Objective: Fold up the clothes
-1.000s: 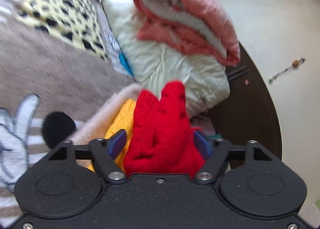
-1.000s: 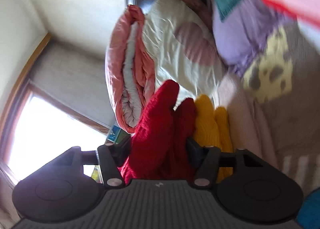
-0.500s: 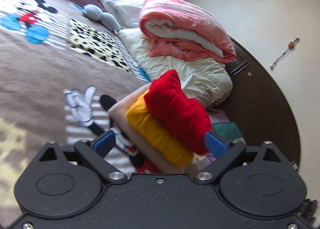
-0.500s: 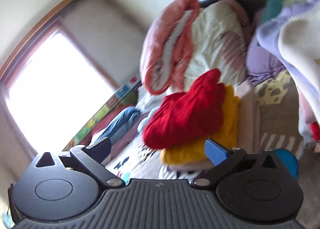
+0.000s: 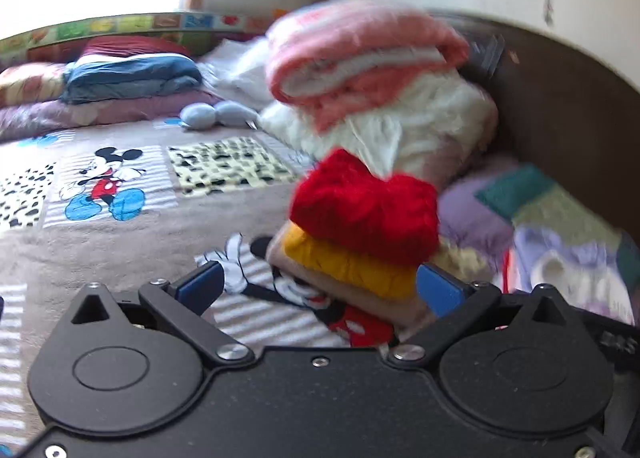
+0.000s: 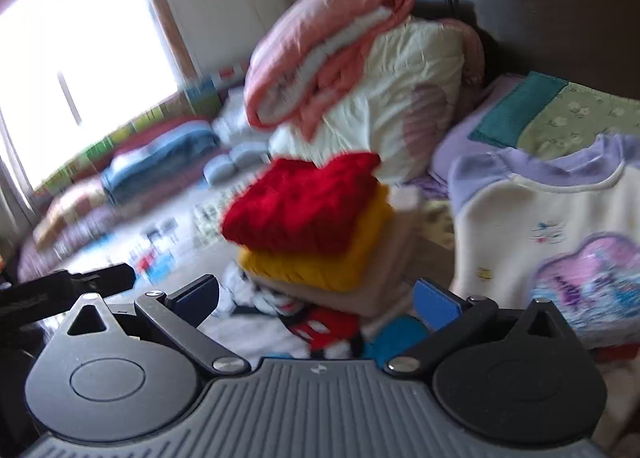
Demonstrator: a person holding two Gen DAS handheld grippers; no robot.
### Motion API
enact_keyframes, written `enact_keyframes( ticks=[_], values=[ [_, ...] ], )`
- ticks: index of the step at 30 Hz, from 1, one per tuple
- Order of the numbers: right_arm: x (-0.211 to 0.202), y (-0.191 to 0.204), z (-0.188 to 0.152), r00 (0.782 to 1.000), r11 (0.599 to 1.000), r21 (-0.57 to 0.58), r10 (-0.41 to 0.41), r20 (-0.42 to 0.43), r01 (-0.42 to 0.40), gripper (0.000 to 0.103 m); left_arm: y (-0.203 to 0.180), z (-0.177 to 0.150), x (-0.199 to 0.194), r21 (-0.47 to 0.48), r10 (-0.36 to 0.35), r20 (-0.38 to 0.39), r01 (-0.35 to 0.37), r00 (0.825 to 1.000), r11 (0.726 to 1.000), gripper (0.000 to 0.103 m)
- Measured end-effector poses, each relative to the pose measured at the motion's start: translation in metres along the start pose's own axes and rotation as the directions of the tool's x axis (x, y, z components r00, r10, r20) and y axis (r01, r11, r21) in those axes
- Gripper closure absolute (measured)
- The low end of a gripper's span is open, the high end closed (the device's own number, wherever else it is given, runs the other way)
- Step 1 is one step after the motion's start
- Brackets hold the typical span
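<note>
A folded red sweater [image 5: 366, 209] [image 6: 300, 205] lies on top of a folded yellow one [image 5: 348, 264] [image 6: 320, 262], which rests on a folded beige garment [image 5: 384, 300] [image 6: 360, 290]. The stack sits on the cartoon-mouse bedspread [image 5: 120, 185]. My left gripper [image 5: 320, 292] is open, drawn back from the stack, nothing between its blue pads [image 5: 438, 290]. My right gripper [image 6: 316, 300] is open and empty too, also back from the stack. To the right lies an unfolded purple-and-cream top [image 6: 540, 217].
A rolled pink-and-white quilt [image 5: 360, 57] sits on a cream duvet [image 5: 420, 129] against the dark headboard [image 5: 560, 105]. Blue and purple bedding [image 5: 132, 77] lines the far side under a bright window [image 6: 60, 69]. A purple, teal and green cover [image 6: 560, 113] lies at the right.
Both grippers let go of the red sweater, opened wide and pulled back and up. Both rolled upright. The red sweater now rests folded on top of the stack.
</note>
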State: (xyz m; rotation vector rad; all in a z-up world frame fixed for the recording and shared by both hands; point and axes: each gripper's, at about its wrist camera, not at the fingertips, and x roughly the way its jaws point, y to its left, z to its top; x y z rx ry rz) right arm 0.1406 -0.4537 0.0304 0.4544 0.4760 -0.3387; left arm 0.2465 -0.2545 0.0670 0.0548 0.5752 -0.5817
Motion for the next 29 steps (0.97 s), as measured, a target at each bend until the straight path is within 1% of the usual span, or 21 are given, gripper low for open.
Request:
enact_keyframes(
  ticks=[2, 5, 7, 11, 17, 26, 29],
  values=[
    [0.002, 0.000, 0.003, 0.998, 0.999, -0.035, -0.036, -0.053, 0.034, 0.000, -0.012, -0.002, -0.002, 0.043, 0.040, 0.009, -0.040, 0.999, 0.998, 0.000],
    [-0.004, 0.001, 0.001, 0.995, 0.994, -0.075, -0.079, -0.056, 0.074, 0.000, -0.025, -0.007, -0.008, 0.082, 0.067, 0.031, -0.069, 0.997, 0.994, 0.000],
    [-0.010, 0.002, 0.001, 0.994, 0.992, -0.092, -0.091, -0.053, 0.086, 0.000, -0.031, -0.009, -0.011, 0.082, 0.075, 0.030, -0.077, 0.997, 0.994, 0.000],
    [-0.022, 0.003, 0.003, 0.992, 0.987, -0.111, -0.118, -0.039, 0.113, 0.000, -0.036, -0.012, -0.017, 0.052, 0.079, 0.009, -0.079, 0.997, 0.995, 0.000],
    [-0.034, 0.002, 0.007, 0.992, 0.986, -0.115, -0.122, -0.026, 0.118, 0.000, -0.040, -0.011, -0.025, 0.023, 0.074, -0.021, -0.074, 0.997, 0.997, 0.000],
    [-0.051, 0.000, 0.006, 0.994, 0.988, -0.110, -0.107, -0.019, 0.104, 0.000, -0.048, -0.016, -0.033, 0.043, 0.086, -0.028, -0.085, 0.996, 0.995, 0.000],
    [-0.054, -0.002, 0.004, 0.995, 0.989, -0.107, -0.101, -0.020, 0.098, 0.000, -0.048, -0.018, -0.038, 0.034, 0.084, -0.019, -0.083, 0.996, 0.996, 0.000]
  ],
)
